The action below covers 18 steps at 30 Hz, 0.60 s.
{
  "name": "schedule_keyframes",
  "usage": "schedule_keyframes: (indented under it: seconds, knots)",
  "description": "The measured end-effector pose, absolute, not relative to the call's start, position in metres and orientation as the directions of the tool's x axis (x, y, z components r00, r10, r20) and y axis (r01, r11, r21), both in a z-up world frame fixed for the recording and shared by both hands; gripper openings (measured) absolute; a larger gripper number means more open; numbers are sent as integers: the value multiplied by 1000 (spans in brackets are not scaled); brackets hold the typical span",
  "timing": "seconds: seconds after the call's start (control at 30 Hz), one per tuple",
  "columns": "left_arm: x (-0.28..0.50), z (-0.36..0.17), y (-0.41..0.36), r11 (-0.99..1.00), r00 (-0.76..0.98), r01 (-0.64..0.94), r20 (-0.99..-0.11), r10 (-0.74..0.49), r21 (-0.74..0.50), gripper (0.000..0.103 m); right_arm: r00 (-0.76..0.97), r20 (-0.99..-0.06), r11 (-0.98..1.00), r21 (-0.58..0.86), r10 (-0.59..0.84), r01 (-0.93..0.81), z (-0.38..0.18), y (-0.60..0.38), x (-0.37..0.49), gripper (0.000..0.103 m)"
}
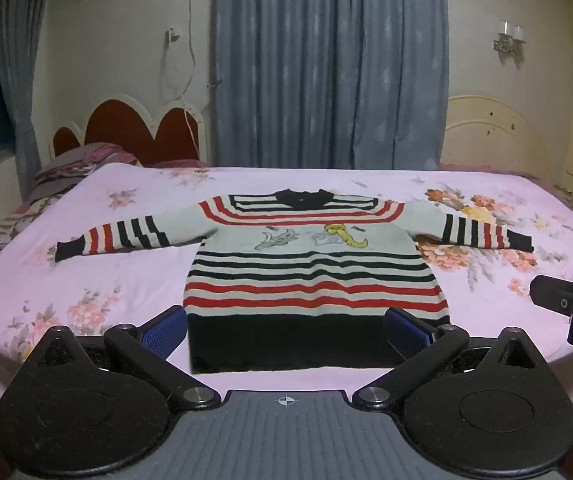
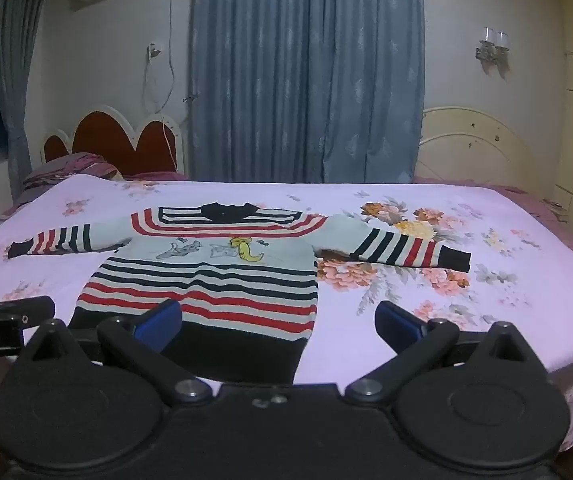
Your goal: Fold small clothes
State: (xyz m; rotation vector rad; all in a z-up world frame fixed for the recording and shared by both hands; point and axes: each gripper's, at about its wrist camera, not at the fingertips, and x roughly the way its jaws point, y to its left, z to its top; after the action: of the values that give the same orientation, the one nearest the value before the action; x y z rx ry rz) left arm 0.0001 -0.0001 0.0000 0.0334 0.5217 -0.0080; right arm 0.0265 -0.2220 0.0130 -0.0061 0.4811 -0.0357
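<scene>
No fold is yet made: the sweater (image 1: 310,276) is spread flat on the bed (image 1: 86,280), and the left hand-held gripper (image 1: 286,330) and right hand-held gripper (image 2: 278,326) are held released, grasping nothing.

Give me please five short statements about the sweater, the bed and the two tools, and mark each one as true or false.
1. The striped sweater lies flat on the floral bedsheet with both sleeves spread out. True.
2. The left tool is closed on the sweater's hem. False: its jaws stand wide open and hold nothing.
3. The right tool is open and empty. True.
4. The sweater is already folded in half. False: it is fully spread, not yet folded.
5. The curtain behind the bed is red. False: it is blue.
</scene>
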Motion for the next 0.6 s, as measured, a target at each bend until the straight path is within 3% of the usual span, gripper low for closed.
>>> schedule_keyframes:
  seconds: [0.6]
  knots:
    - [-2, 0, 4, 1000, 869, 3, -495, 7, 20, 103, 890, -455, 999, -33, -38, 26, 13, -217, 29, 102]
